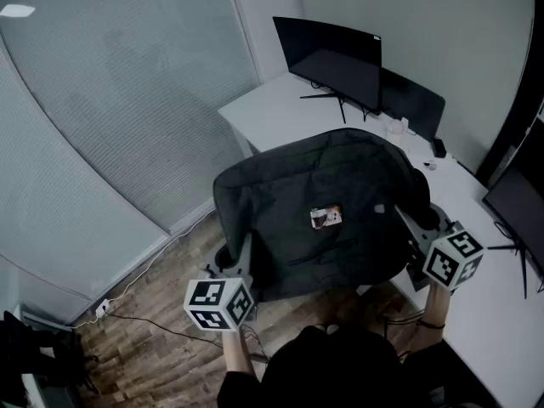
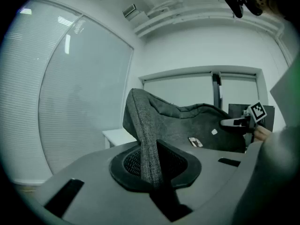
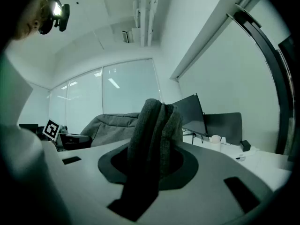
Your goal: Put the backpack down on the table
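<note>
A dark grey backpack with a small label on its face hangs in the air between my two grippers, partly over the white table's near edge and partly over the floor. My left gripper is shut on the fabric of its left edge, which shows as a thin strip between the jaws of that gripper. At the bag's right side, my right gripper is shut on a thick bunched fold rising from its jaws. The bag's underside is hidden.
A black monitor stands at the table's back, and a second one at the right edge. Small items and a dark box lie behind the bag. Wooden floor with a cable runs along the glass wall at left.
</note>
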`<state>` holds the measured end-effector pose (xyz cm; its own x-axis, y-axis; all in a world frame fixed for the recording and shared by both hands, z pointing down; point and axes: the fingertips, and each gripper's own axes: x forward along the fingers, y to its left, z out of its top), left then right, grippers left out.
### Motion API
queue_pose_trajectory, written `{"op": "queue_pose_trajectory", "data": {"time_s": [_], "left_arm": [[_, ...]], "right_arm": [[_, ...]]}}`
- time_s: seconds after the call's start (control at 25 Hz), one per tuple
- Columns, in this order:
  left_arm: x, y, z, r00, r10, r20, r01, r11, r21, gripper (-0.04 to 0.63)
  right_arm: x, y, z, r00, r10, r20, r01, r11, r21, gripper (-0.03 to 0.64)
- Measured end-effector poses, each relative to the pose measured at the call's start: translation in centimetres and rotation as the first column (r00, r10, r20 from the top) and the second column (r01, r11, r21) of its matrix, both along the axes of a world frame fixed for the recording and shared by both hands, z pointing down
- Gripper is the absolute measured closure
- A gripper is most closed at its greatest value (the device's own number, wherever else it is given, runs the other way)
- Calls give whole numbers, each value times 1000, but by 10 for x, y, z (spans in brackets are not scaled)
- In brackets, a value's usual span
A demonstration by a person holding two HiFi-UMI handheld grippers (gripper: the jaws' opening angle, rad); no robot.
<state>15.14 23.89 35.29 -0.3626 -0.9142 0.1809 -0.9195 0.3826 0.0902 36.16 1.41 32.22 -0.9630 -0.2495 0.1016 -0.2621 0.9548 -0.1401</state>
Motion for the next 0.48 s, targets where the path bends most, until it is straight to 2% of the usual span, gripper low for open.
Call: {"op": "queue_pose_trajectory", "data": {"time_s": [0.48], "left_arm": [[8, -3, 8, 1000, -17, -22, 16, 1000, -15, 546]], "right_arm": [[4, -5, 5, 1000, -9, -19, 9, 1000, 4, 508]]}}
